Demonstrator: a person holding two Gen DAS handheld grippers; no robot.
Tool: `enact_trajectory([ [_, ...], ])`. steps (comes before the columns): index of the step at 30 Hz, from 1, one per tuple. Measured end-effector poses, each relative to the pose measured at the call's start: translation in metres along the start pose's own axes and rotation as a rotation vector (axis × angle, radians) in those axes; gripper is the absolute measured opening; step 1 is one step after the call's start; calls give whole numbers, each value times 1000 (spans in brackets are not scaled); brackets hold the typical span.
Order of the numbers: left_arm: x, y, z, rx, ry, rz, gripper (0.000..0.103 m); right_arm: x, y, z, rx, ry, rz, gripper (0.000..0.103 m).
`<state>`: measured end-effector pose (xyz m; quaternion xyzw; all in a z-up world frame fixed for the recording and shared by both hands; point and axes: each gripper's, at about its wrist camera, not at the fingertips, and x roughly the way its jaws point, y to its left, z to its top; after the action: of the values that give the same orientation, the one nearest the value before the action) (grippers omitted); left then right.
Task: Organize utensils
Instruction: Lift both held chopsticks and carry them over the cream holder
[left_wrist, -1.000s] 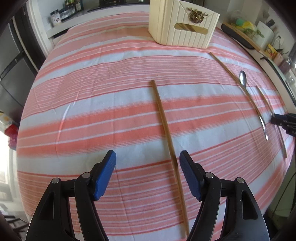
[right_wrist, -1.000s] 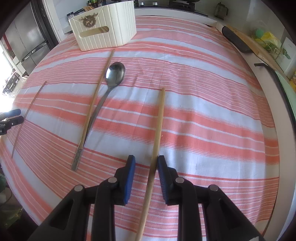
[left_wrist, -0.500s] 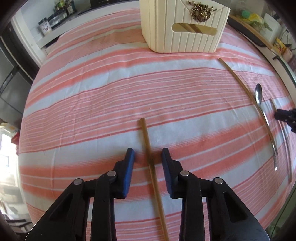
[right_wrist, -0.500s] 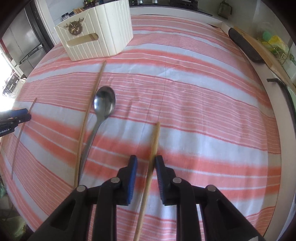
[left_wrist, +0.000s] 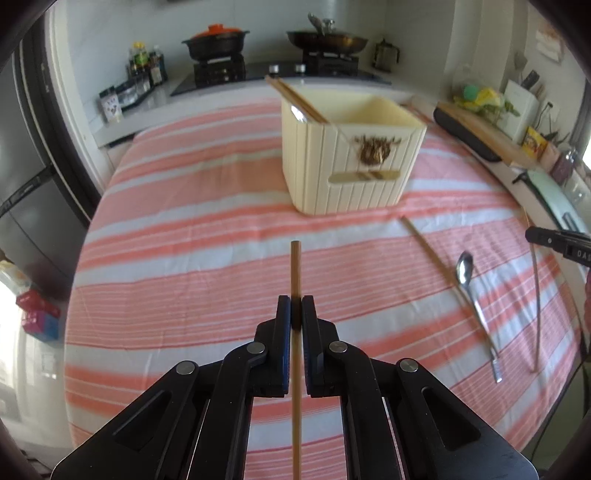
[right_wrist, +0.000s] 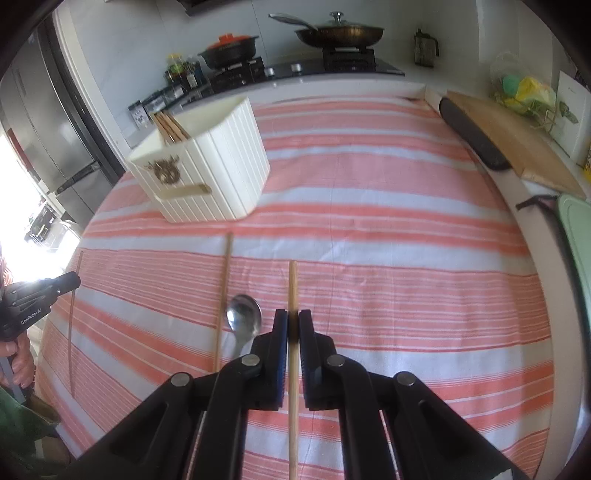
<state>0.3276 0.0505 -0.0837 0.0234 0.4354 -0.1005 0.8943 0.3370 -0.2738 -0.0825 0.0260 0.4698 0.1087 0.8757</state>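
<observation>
Home kitchen, stove (left_wrist: 273, 70), pans (right_wrist: 340, 33), fridge (right_wrist: 44, 122)

The cloth (left_wrist: 184, 258) on the surface is striped coral-pink and white. The ribbed utensil box (left_wrist: 347, 162) is cream with a brown-gold emblem. The chopsticks (right_wrist: 293, 291) are tan wood, the spoon (right_wrist: 243, 319) shiny silver, and both grippers black.

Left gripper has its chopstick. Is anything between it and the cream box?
Nothing visible. The left gripper is shut on its chopstick, and only bare striped cloth lies ahead up to the cream box. The loose chopstick and spoon lie off to the right.
</observation>
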Motion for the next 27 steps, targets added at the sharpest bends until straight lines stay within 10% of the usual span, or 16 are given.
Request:
enact_trajectory([
  [10,-105,11,19,-54,-237,-97,4,-123,43,6,-117,-242,22,6],
  [27,-147,15,15,-63,-342,-96,4,-159,66,9,-150,-363,-10,6],
])
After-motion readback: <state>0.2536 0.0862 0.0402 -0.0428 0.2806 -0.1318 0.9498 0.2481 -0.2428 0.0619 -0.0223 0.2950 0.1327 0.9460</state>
